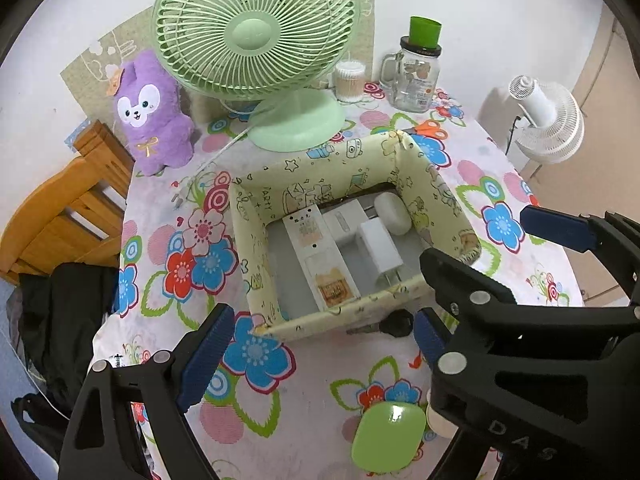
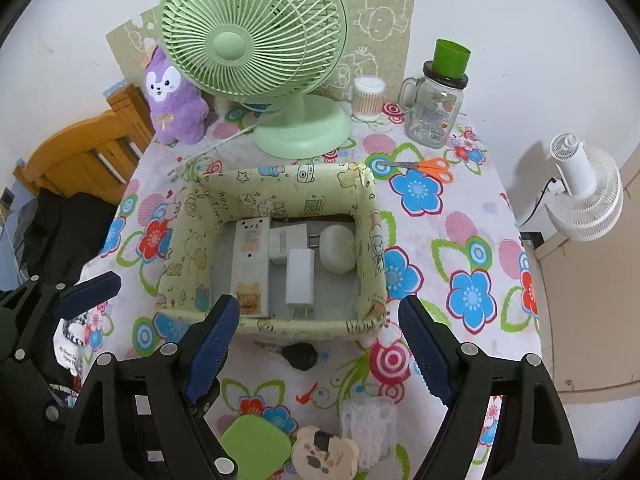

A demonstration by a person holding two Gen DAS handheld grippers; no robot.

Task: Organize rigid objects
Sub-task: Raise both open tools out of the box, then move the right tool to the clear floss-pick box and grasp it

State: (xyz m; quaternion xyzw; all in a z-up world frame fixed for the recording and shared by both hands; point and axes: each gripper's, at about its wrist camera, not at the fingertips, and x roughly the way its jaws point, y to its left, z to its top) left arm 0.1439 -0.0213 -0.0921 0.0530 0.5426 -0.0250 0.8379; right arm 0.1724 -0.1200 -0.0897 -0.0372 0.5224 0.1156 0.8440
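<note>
Plastic, mostly, is what waits here: hard white pieces already lie in the yellow box at mid-table — a long card box, a charger with prongs toward the near wall, a second plug and an oval case beside it. Outside, near the table's front edge, I see a black key just before the box wall, a green lid, a bear-shaped piece and a lacy clear thing.

Both tongs hang released and empty above this front strip: the right gripper gapes over the key, and the left gripper gapes wide beside it, with nothing between either pair of pads.

The key looks light, stiff and flat; I judge it hard to pinch off soft cloth, best taken across its thick black head. The green lid looks smooth and slippery, so grip it by opposite edges. The box seems thin card wrapped in paper, likely to buckle if bumped.
</note>
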